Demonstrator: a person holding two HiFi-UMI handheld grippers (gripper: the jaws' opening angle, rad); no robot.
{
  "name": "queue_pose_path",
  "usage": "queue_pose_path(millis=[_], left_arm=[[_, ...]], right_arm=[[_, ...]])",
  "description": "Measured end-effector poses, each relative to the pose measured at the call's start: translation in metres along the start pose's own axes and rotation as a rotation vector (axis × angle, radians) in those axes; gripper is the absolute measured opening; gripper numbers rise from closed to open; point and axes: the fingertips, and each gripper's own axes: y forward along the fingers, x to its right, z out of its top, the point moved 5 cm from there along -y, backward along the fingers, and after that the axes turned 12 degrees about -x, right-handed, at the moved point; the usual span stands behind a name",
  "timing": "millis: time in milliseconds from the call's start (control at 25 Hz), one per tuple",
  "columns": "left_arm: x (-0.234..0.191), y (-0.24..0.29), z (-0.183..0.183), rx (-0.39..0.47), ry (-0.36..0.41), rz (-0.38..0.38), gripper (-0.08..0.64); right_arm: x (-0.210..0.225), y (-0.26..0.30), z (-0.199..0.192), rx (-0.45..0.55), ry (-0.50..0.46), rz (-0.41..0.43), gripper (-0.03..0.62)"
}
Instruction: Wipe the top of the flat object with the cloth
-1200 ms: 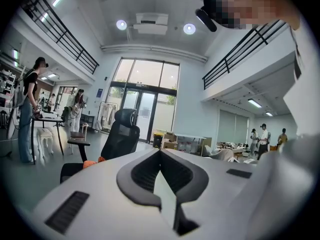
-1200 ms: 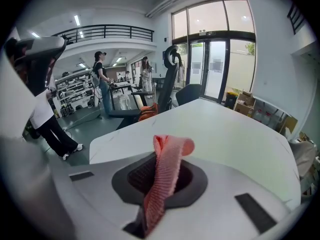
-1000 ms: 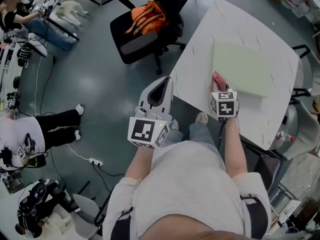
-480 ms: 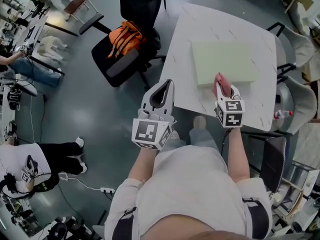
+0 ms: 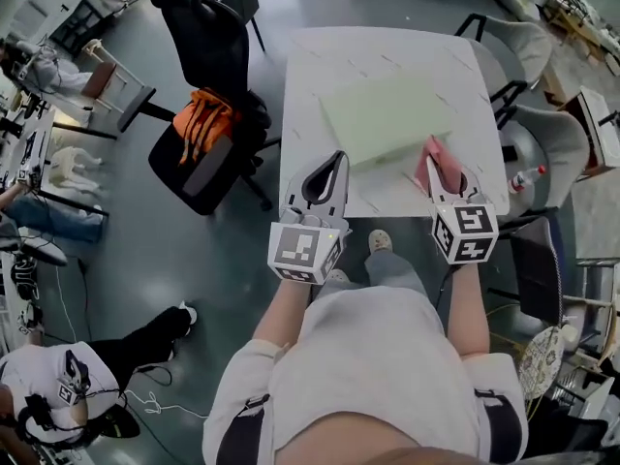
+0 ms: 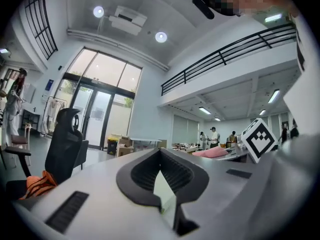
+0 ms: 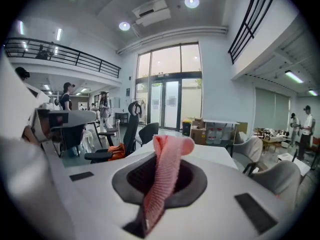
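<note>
The person has swung round to face the table (image 5: 315,61) squarely, so the board (image 5: 387,114) now lies at 12 o'clock instead of off toward 2. The right gripper (image 5: 444,174) is clenched on the cloth (image 5: 433,155), whose pink fold stands up out of the closed jaws. It was over the board's near edge a second ago and now sits at the board's 5 o'clock, just beside the near right corner, seemingly over bare table. The left gripper (image 5: 335,163), which was out over the floor, has come up to the table's near edge at the board's 7 o'clock. Its jaws are drawn together and seem to grasp nothing; a pale green sliver in the slit between them is probably the board beyond. My guess is that no wiping is happening right now. The cloth has to go back toward 11 o'clock onto the top, and the left gripper looks placed to steady the board.
</note>
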Motion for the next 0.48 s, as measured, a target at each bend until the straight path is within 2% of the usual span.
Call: queue_pose_path(millis=[240,480], left_arm=[[0.020,0.011,0.005,0.009,0.041,-0.083,0.015],[0.032,0.016,0.014,0.014,0.063,-0.125,0.015]], right_arm=[[0.007,-0.048,0.011,0.097,0.021,-0.069,0.031],[0.009,-0.087,0.017,0.166,0.028,-0.118,0.031]])
